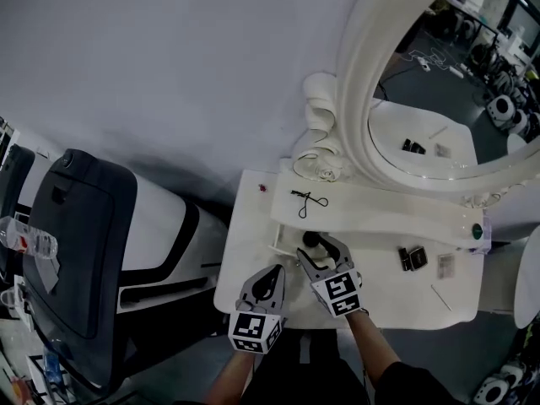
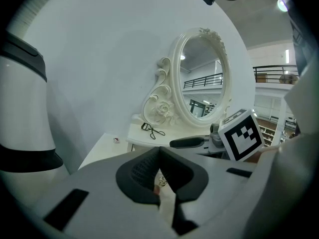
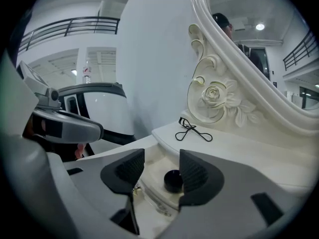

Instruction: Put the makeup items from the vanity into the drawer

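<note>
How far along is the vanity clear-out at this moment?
Done: a black round jar sits in the open drawer. In hand: nothing; the right gripper is open at the jar, the left gripper shut. Left: the eyelash curler on the shelf, a black compact on the tabletop.

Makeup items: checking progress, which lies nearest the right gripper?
The small round black pot, in the open drawer just ahead of the right gripper's open fingers; the eyelash curler lies farther back on the shelf.

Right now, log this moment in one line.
left gripper shut | right gripper open | black jar in open drawer | eyelash curler on shelf
</note>
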